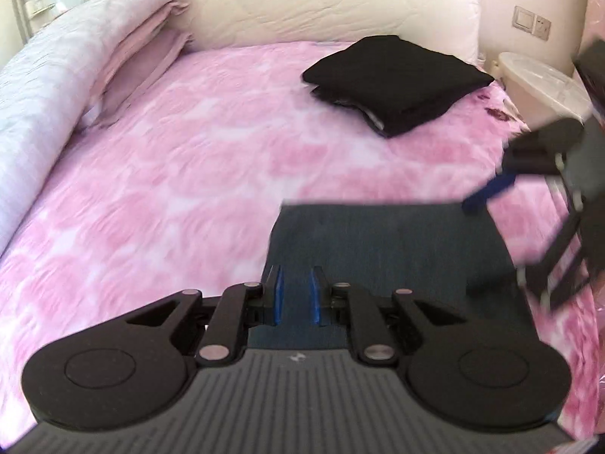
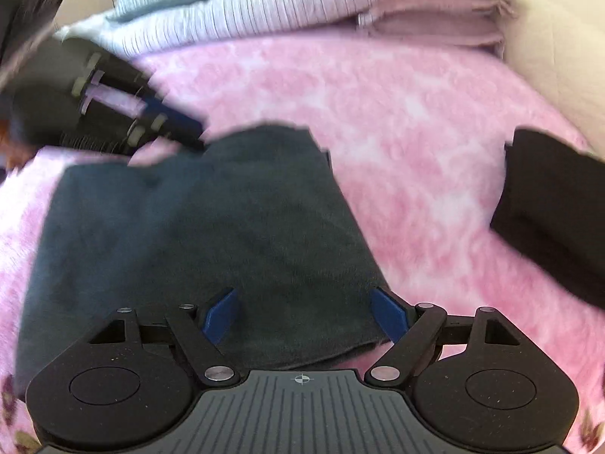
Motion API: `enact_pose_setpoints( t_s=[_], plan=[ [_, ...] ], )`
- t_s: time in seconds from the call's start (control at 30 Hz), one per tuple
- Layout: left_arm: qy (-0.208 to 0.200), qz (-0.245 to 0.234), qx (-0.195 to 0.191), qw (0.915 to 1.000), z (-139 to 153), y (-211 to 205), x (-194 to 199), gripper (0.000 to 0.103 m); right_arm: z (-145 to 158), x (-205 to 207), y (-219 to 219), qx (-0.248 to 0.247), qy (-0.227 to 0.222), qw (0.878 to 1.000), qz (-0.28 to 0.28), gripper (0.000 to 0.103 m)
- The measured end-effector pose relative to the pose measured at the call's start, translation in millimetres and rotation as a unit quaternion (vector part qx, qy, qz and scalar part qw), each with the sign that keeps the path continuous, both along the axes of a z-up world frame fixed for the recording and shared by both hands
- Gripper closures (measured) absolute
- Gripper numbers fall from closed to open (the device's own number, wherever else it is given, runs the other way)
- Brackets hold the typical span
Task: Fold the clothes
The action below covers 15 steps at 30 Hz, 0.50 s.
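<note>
Garment: a dark grey-blue garment (image 2: pixel 196 249) lies flat on the bed (image 1: pixel 151 174), already folded into a rough rectangle – under and ahead of both grippers.
Left gripper: the left gripper (image 1: pixel 297 295) has its blue pads nearly together with a narrow gap; the cloth shows through that gap, yet it seems to lie below the pads rather than between them. No pinch can be made out, so it reads as closed on nothing.
Left gripper, other view: seen from the right wrist it reaches in from the upper left to the garment's far corner; blur hides whether it touches.
Right gripper: the right gripper (image 2: pixel 306 316) is spread wide and holds nothing, its two pads straddling the near edge of the garment – probably poised to take that edge for one more fold.
Finished stack: a black folded garment (image 1: pixel 393 83) sits well ahead and to the right of the left gripper, near the headboard (image 1: pixel 332 3), likely set aside so the working patch stays free.
Bedding: a rolled pale quilt (image 1: pixel 49 75) runs along the far left.
Stage: judged as mid-fold, with the second piece nearly done.
</note>
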<state>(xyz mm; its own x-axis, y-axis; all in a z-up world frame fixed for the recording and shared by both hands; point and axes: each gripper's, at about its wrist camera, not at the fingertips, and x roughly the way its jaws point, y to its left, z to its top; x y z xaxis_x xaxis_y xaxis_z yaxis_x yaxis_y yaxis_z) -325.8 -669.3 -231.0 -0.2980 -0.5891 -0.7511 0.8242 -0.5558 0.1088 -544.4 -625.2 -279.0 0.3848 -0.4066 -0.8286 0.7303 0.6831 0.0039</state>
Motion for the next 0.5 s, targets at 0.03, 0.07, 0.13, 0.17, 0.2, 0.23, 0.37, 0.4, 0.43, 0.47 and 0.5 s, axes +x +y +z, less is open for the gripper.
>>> enact_pose_setpoints(
  t_s=[0.03, 0.07, 0.13, 0.17, 0.2, 0.23, 0.37, 0.4, 0.43, 0.47, 0.5],
  plan=[
    [0.001, -0.008, -0.002, 1.0, -4.3, -9.9, -6.8, 0.09, -1.9, 1.1, 0.8, -0.011, 0.001, 1.0, 0.007, 0.021],
    [-0.006, -0.015, -0.005, 0.9999, -14.2, -19.8, -13.1, 0.089, -3.7, 1.7, 1.5, -0.021, 0.0, 1.0, 0.012, 0.021],
    [-0.018, -0.031, -0.013, 0.9993, -31.3, -36.3, -24.5, 0.088, -6.7, -3.5, 1.1, -0.025, -0.014, 1.0, 0.012, 0.021],
    [-0.025, -0.042, -0.02, 0.9986, -36.1, -40.1, -30.0, 0.088, -8.0, -6.9, 0.3, -0.026, -0.021, 0.999, 0.013, 0.021],
    [-0.032, -0.05, -0.026, 0.9979, -38.2, -40.8, -32.4, 0.088, -8.7, -9.5, -1.2, -0.025, -0.027, 0.999, 0.014, 0.021],
    [-0.031, -0.049, -0.026, 0.998, -36.3, -40.7, -33.0, 0.088, -8.2, -10.8, -4.4, -0.023, -0.03, 0.999, 0.016, 0.021],
    [-0.021, -0.037, -0.018, 0.9989, -18.5, -36.1, -27.3, 0.087, 8.1, -4.5, -1.3, -0.019, 0.004, 0.999, 0.04, 0.021],
    [-0.021, -0.031, -0.017, 0.9992, -10.0, -30.2, -23.0, 0.087, 11.5, -4.0, -0.1, -0.023, 0.014, 0.999, 0.04, 0.021],
    [-0.019, -0.023, -0.02, 0.9994, -0.6, -22.0, -17.8, 0.087, 16.4, -5.2, 2.5, -0.023, 0.019, 0.999, 0.038, 0.021],
    [-0.017, -0.013, -0.022, 0.9995, 8.9, -13.5, -12.4, 0.087, 21.1, -7.7, 6.0, -0.021, 0.021, 0.999, 0.037, 0.021],
    [-0.013, 0.002, -0.02, 0.9997, 18.0, -2.4, -5.7, 0.086, 25.2, -9.6, 10.8, -0.019, 0.026, 0.999, 0.038, 0.021]
  ],
)
